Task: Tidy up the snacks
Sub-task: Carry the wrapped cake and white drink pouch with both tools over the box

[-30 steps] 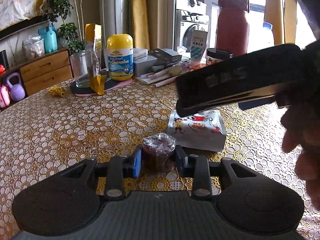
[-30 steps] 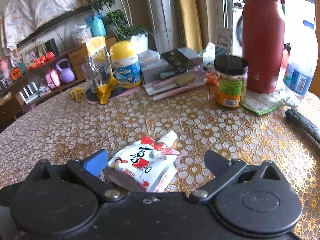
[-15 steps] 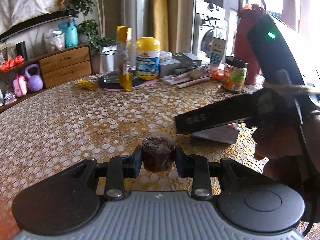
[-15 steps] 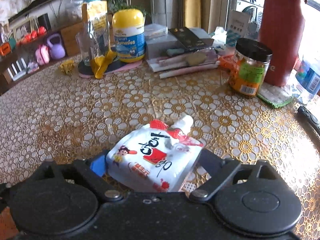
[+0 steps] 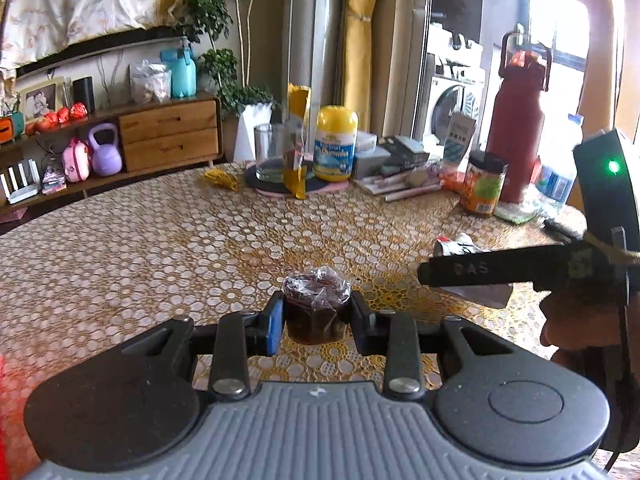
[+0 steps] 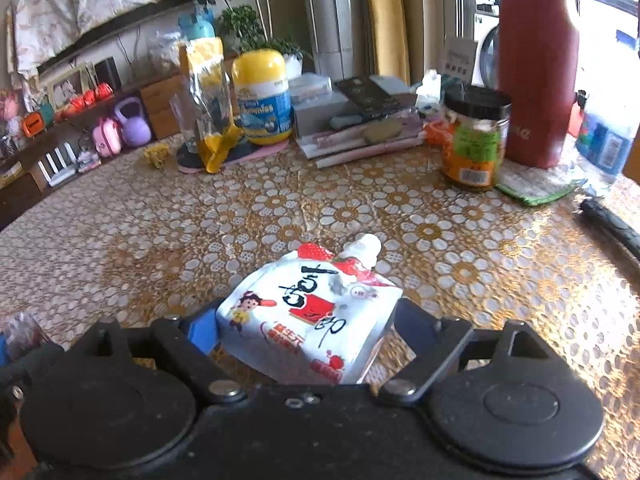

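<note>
Gold lace table (image 6: 460, 240), both hands carrying a snack.
Left gripper (image 5: 316, 320) pinches wrapped cake (image 5: 316, 304); right gripper (image 6: 304, 332) clamps white pouch (image 6: 312, 320), spout pointing away.

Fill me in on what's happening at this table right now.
A person is sorting snacks with two handheld grippers. The left gripper is shut on a small dark plastic-wrapped snack, held above the patterned tablecloth. The right gripper has its fingers on either side of a white strawberry drink pouch with a spout and appears to grip it. Jars, bottles and boxes stand at the far edge.
</note>
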`<state>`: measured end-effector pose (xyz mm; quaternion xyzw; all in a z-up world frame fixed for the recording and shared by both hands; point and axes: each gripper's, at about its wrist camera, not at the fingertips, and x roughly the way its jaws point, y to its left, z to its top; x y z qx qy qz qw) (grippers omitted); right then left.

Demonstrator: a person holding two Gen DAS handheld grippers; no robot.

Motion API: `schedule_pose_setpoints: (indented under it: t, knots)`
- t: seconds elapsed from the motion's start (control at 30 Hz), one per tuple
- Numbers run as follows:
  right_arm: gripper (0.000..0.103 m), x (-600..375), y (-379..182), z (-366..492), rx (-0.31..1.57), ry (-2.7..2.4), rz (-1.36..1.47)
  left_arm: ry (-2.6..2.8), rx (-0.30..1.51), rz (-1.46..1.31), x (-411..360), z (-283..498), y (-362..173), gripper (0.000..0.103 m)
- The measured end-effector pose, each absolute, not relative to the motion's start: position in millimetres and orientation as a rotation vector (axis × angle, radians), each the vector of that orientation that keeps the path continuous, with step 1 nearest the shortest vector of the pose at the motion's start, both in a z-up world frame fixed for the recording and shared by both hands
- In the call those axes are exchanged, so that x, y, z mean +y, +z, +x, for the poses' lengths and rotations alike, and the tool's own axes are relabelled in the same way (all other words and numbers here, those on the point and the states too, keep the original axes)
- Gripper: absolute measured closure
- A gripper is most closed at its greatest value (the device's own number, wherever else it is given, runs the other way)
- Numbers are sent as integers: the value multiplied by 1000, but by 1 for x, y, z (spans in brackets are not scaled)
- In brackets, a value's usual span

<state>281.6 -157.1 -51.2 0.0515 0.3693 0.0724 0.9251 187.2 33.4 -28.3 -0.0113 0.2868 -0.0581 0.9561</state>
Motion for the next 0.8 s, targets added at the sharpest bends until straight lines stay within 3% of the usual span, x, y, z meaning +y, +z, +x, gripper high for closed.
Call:
schedule_pose_setpoints:
  t: [0.8]
  knots:
    - [15, -110, 36, 109, 592, 462, 96, 150, 417, -61, 114, 14, 48, 71]
